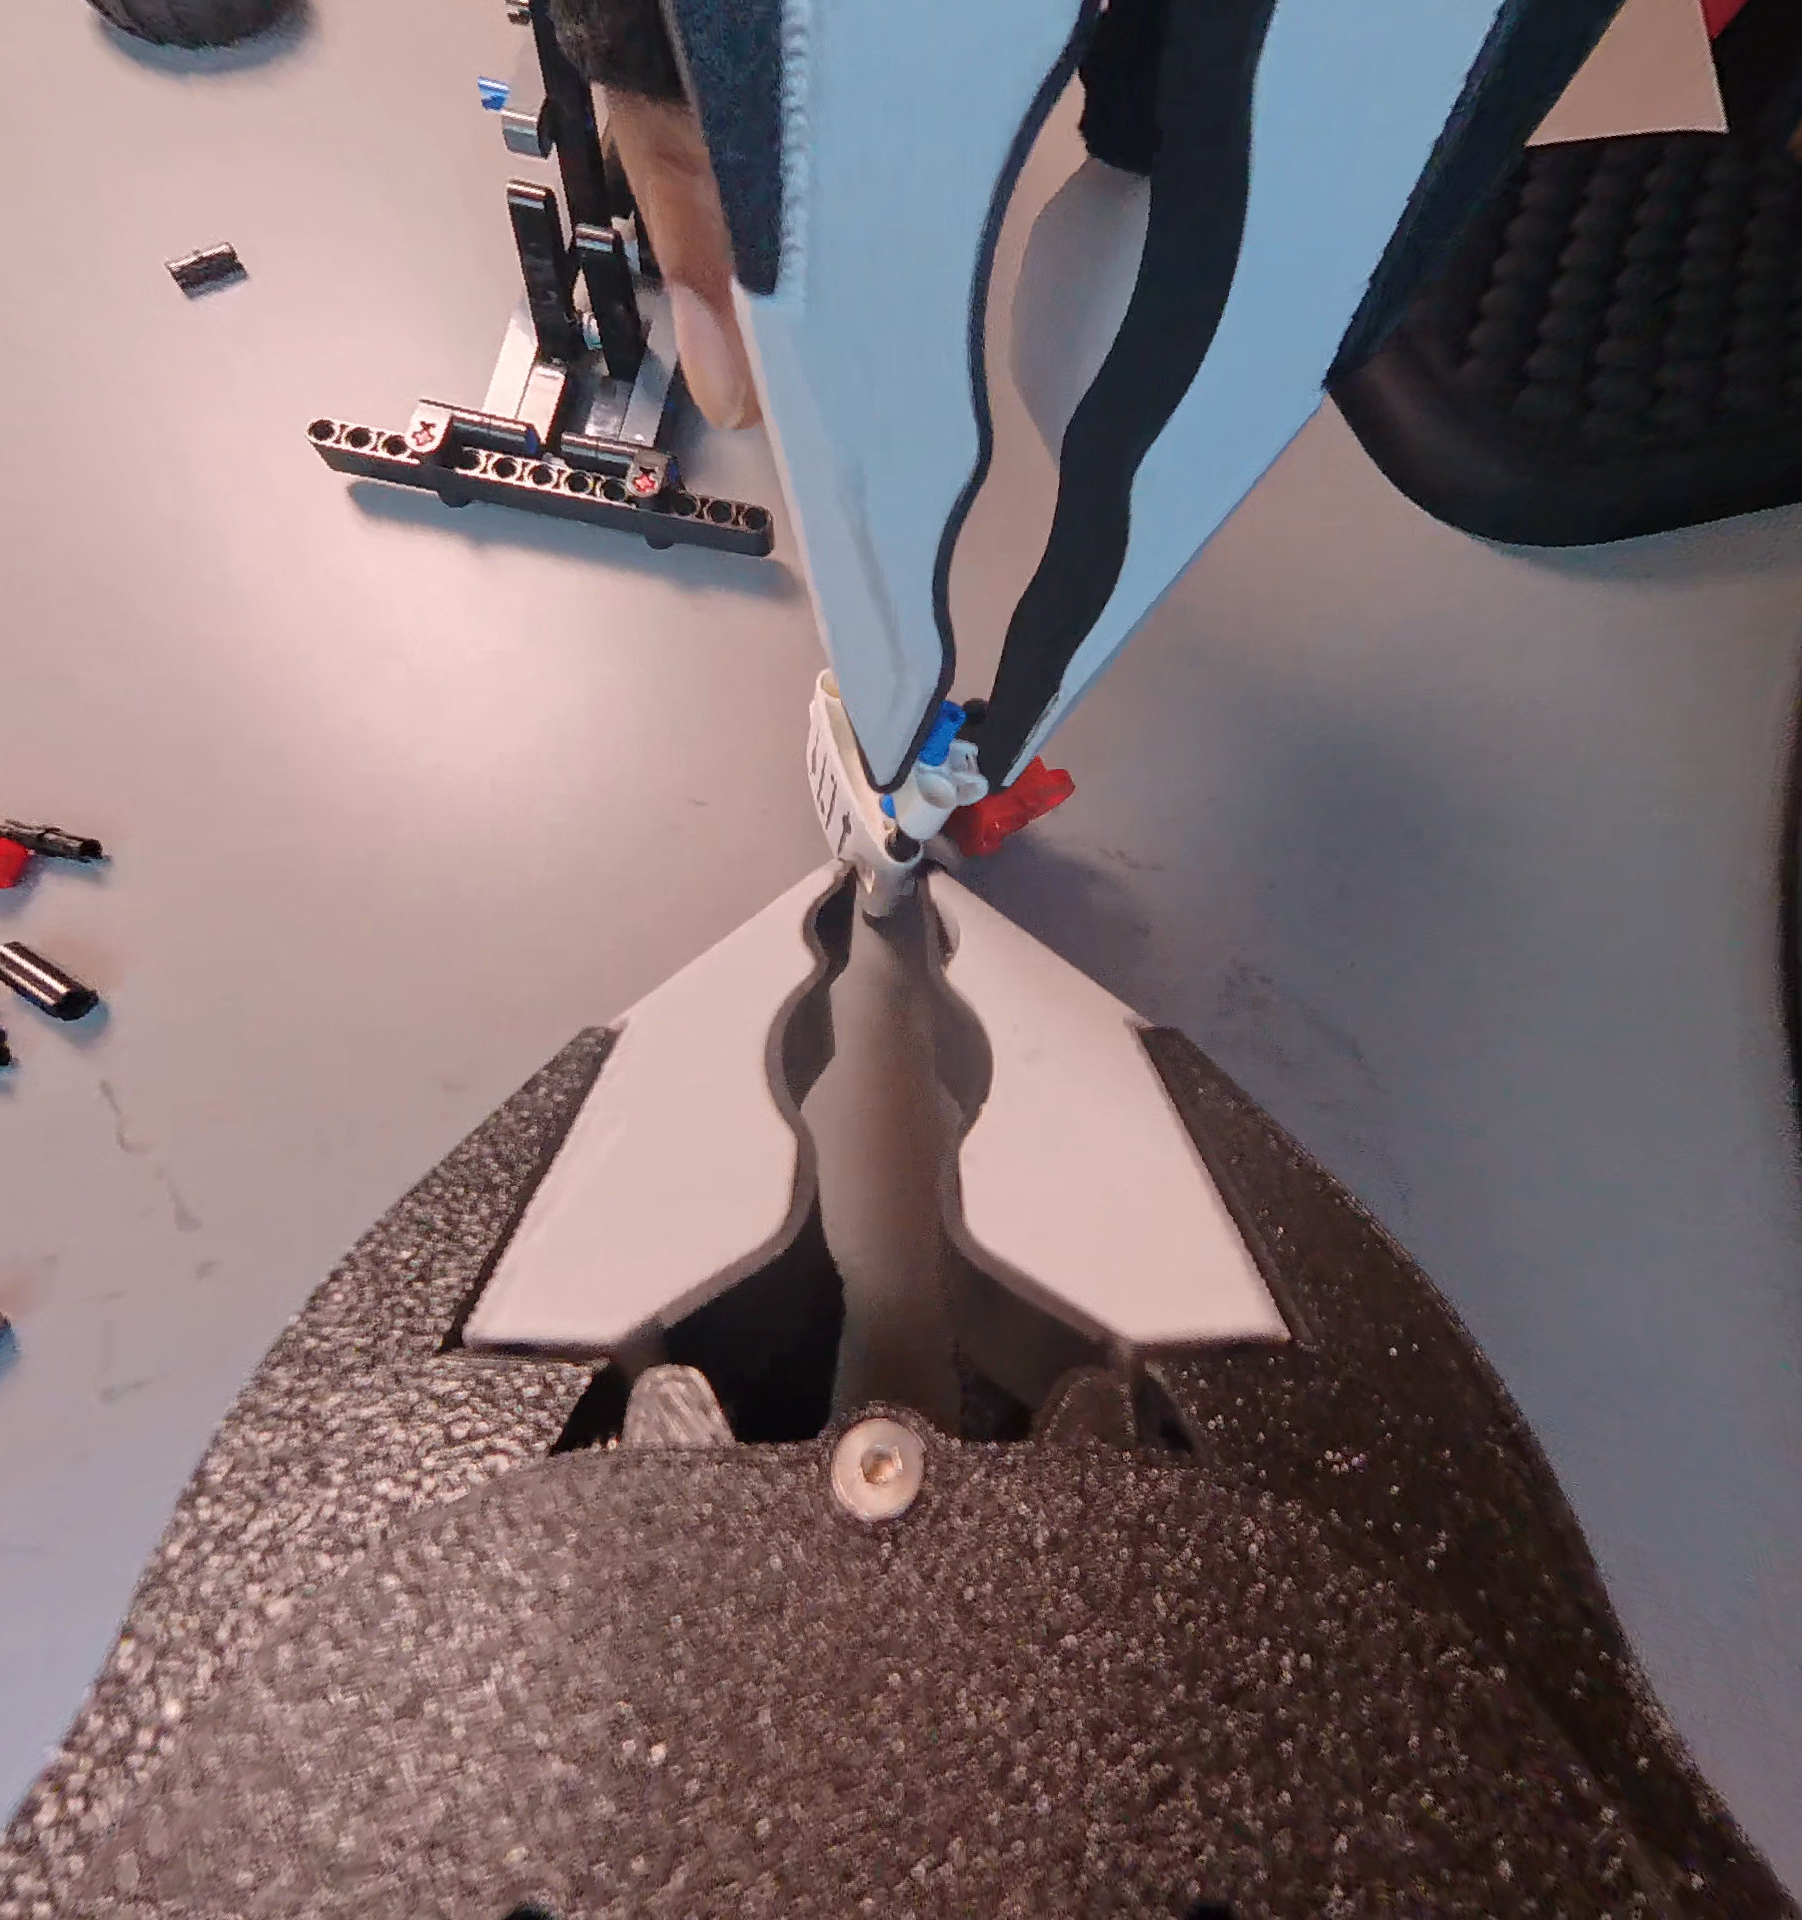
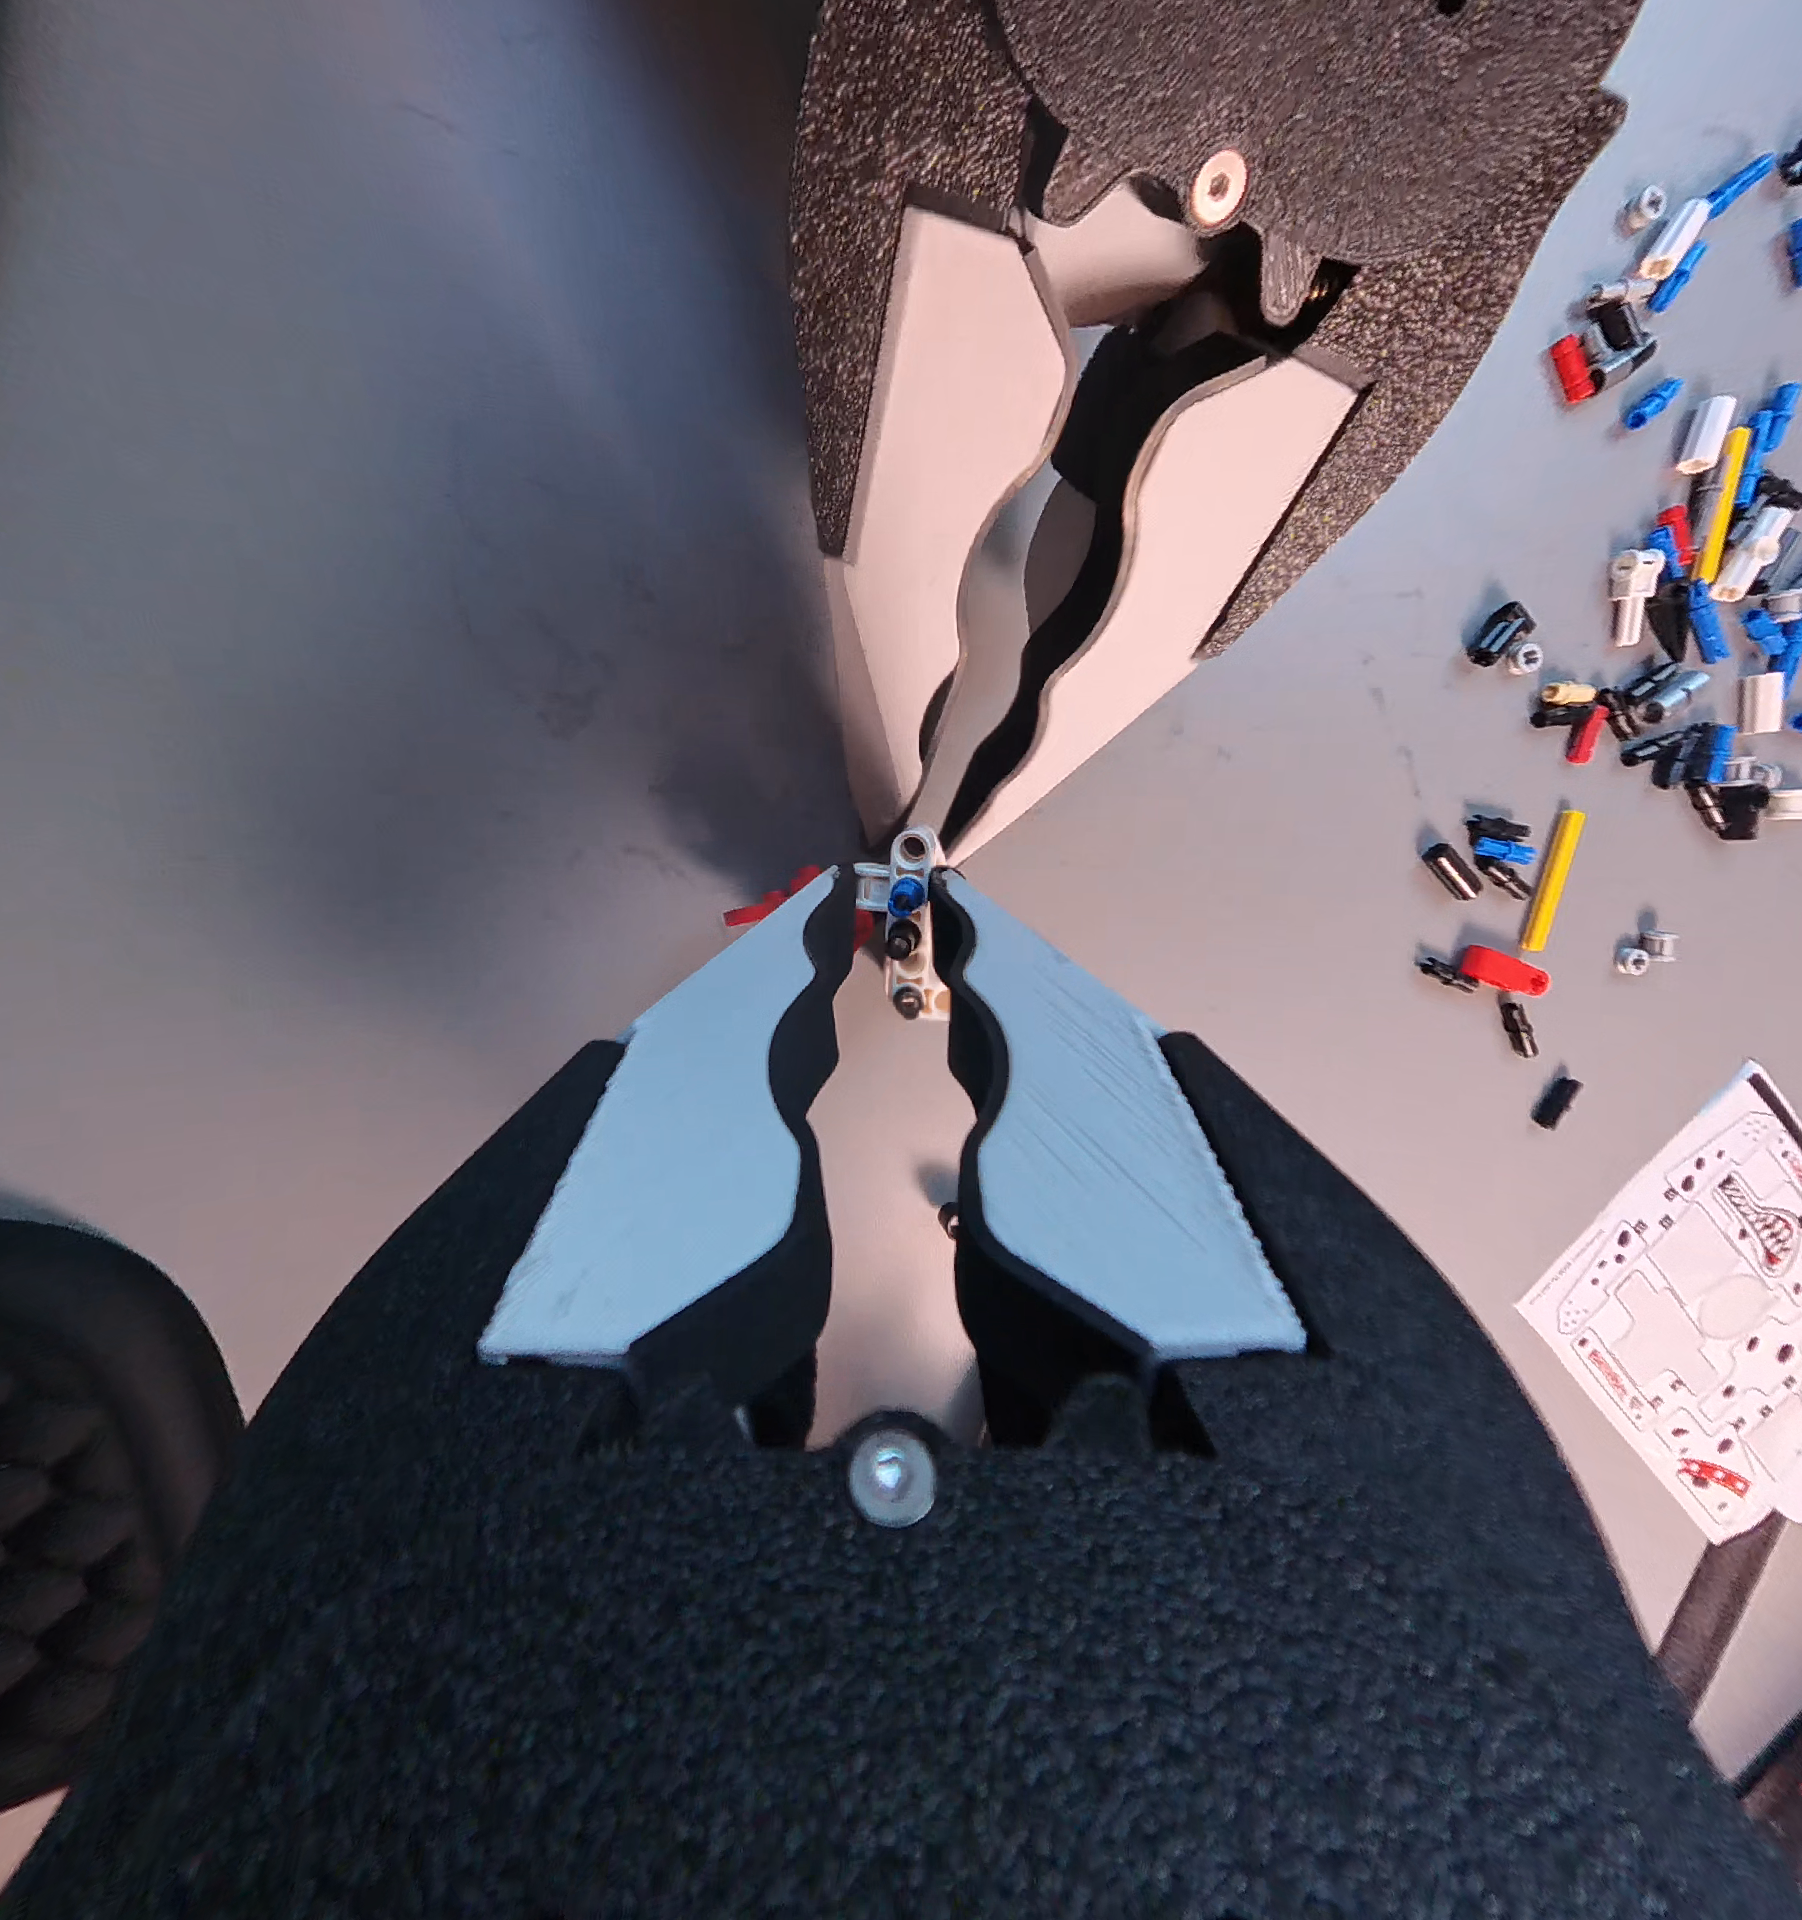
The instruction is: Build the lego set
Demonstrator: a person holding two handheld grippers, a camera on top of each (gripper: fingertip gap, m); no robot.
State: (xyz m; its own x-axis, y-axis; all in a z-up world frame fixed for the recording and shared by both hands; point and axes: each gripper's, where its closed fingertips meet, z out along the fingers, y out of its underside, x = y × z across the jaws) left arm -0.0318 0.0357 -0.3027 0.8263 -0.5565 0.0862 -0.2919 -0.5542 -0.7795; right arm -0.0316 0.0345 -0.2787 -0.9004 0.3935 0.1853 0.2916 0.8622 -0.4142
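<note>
A small white beam assembly (image 2: 912, 935) with a blue pin and black pins is held between both grippers above the grey table (image 1: 357, 727). In the left wrist view the assembly (image 1: 855, 800) shows a red piece (image 1: 1011, 808) at its right side. My left gripper (image 1: 889, 896) is shut on the lower end of the white beam. My right gripper (image 2: 886, 878) is closed on the beam's sides. The right gripper (image 1: 944, 774) comes down from the top of the left wrist view. The left gripper (image 2: 912, 831) comes from the top of the right wrist view.
A partly built black frame (image 1: 544, 468) lies at the back left with a person's fingers (image 1: 689, 260) near it. Loose pins (image 1: 40, 982) lie at the left edge. A pile of loose parts (image 2: 1707, 582), a yellow axle (image 2: 1551, 878) and an instruction sheet (image 2: 1707, 1309) lie to the right. The tips of both grippers are at nearly the same place. Left tips and right tips are each some 20 cm from the yellow axle (image 2: 1551, 878).
</note>
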